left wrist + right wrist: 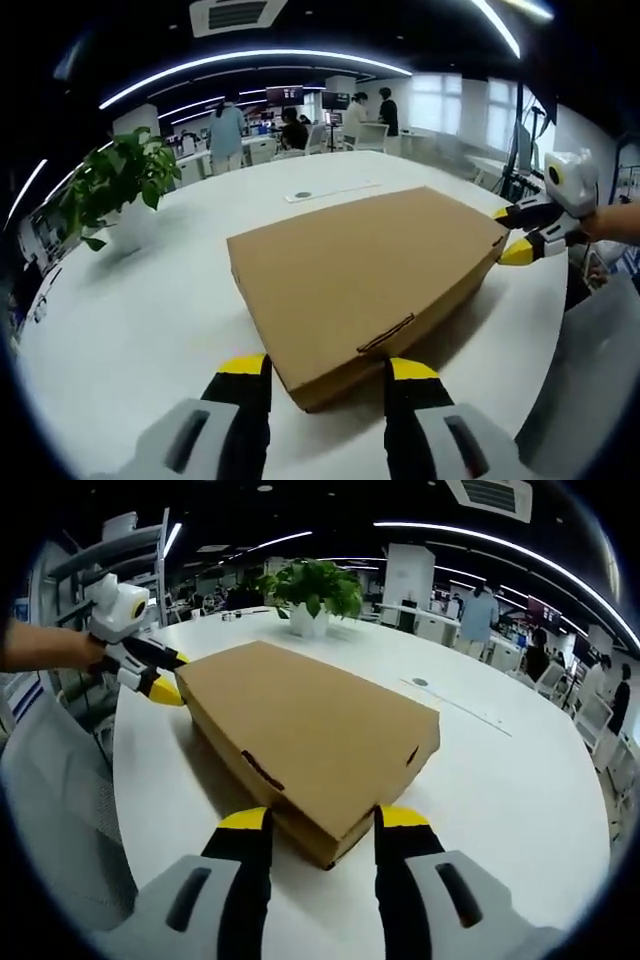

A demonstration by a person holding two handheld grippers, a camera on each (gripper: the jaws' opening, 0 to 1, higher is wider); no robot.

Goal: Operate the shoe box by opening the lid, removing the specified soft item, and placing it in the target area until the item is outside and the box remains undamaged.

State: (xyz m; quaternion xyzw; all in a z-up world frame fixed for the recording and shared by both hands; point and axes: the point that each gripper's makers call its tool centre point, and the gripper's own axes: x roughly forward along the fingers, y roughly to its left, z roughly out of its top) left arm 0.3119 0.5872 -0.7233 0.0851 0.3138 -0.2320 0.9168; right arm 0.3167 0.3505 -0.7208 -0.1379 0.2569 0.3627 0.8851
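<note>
A closed brown cardboard shoe box [370, 275] lies flat on a white round table [140, 320], its lid down and a tab slot on the near side. In the left gripper view, my left gripper [328, 372] is open, and its yellow-tipped jaws straddle the box's near corner. My right gripper [512, 233] reaches in from the right to the box's far corner. In the right gripper view, that gripper [322, 822] is open around the box's [310, 730] near corner, while the left gripper [163, 678] is at the far left corner. The box's contents are hidden.
A potted green plant [115, 180] [315, 588] stands on the table beyond the box. A thin white strip [335, 190] and a small round disc [303, 194] lie farther back. A grey chair [50, 800] stands at the table's edge. People and desks fill the background.
</note>
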